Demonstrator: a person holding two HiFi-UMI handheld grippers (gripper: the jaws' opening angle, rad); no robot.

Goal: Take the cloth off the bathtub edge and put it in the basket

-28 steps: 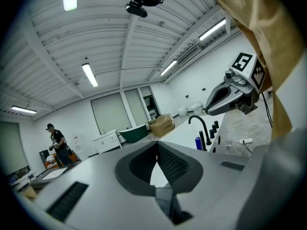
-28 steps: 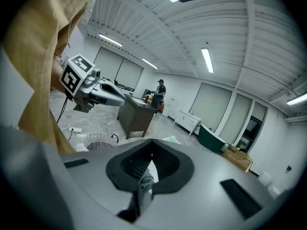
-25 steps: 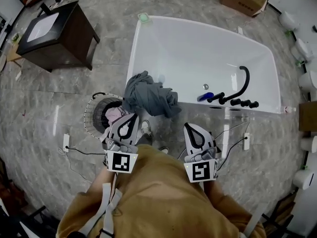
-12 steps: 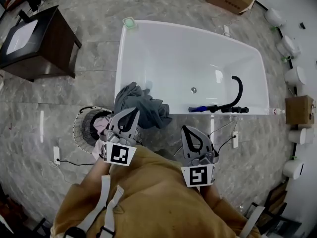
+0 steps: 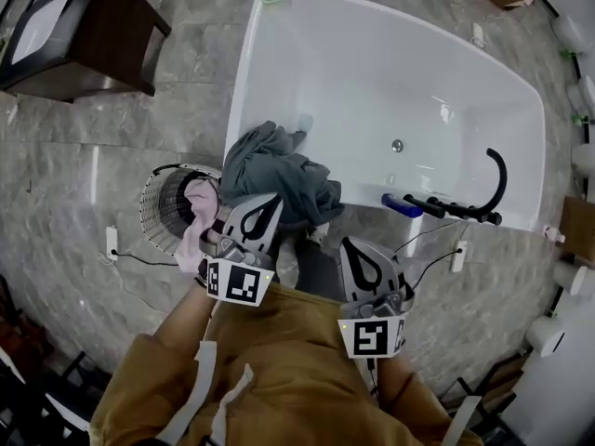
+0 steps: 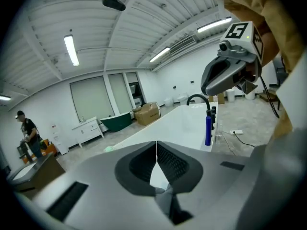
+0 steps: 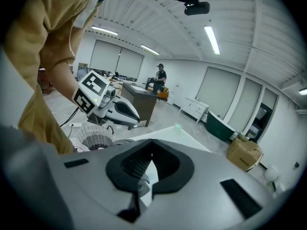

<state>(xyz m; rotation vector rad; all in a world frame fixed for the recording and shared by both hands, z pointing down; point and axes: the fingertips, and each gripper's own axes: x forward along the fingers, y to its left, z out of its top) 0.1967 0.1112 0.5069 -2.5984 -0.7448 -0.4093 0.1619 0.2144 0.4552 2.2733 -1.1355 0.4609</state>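
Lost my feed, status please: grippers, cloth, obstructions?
Left hand-held gripper and right hand-held gripper shut, empty. Cloth on tub edge, not held. Nothing blocking basket.

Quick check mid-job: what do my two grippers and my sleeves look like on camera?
Both the left gripper and right gripper have pale grey shells with black, ribbed, teardrop-shaped jaw pads. Each carries a cube with black-and-white square markers. The sleeves are mustard-brown, with pale straps over the top.

Mustard long-sleeved top point(image 5: 288, 370) crossed by pale grey straps point(image 5: 192, 386). The left gripper point(image 5: 271, 200) and right gripper point(image 5: 354, 244) are grey-white shells with dark ribbed teardrop linings. Each carries a cube of black-and-white square markers.
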